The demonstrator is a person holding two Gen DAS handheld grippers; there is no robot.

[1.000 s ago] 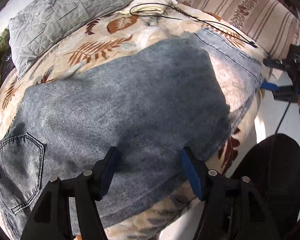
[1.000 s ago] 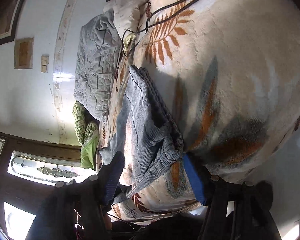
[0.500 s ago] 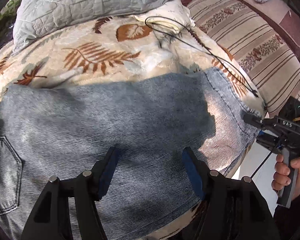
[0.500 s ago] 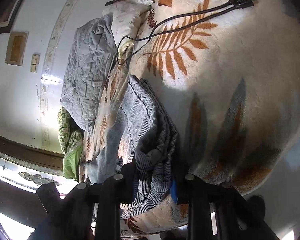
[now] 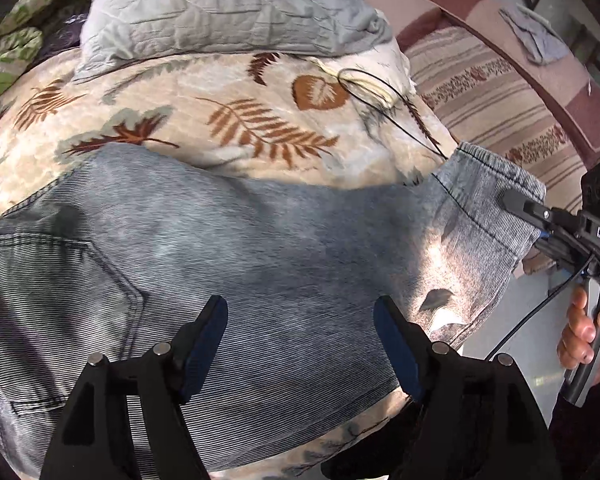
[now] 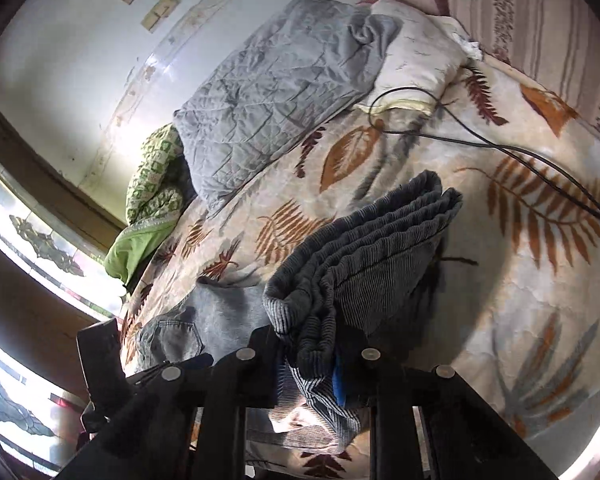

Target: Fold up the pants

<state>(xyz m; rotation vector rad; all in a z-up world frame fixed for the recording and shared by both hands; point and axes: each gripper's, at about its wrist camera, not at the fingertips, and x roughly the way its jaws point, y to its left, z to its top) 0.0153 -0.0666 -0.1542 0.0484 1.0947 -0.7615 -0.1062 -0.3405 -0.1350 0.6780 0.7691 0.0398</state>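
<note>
Grey-blue jeans (image 5: 260,248) lie flat across a leaf-print blanket (image 5: 228,120), back pocket (image 5: 60,280) at the left. My left gripper (image 5: 300,314) hovers just over the middle of the pants. Its jaws are opening, with only flat cloth beneath them and nothing pinched. My right gripper (image 6: 308,364) is closing on the bunched leg ends (image 6: 364,256), which are raised off the blanket. The left wrist view shows that same right gripper (image 5: 536,220) clamped on the hem (image 5: 496,184) at the right, with a person's hand (image 5: 584,332) on its handle.
A grey quilted pillow (image 5: 220,4) and a green patterned cloth (image 5: 16,40) lie at the head of the bed. A black cable (image 6: 500,148) runs over the blanket near the leg ends. A striped cushion (image 5: 500,96) borders the right side. The wall and window (image 6: 32,248) stand beyond.
The right gripper has shut on the leg ends and lifted them off the blanket. The left gripper has rolled and shifted over the pants, with its jaws a little wider.
</note>
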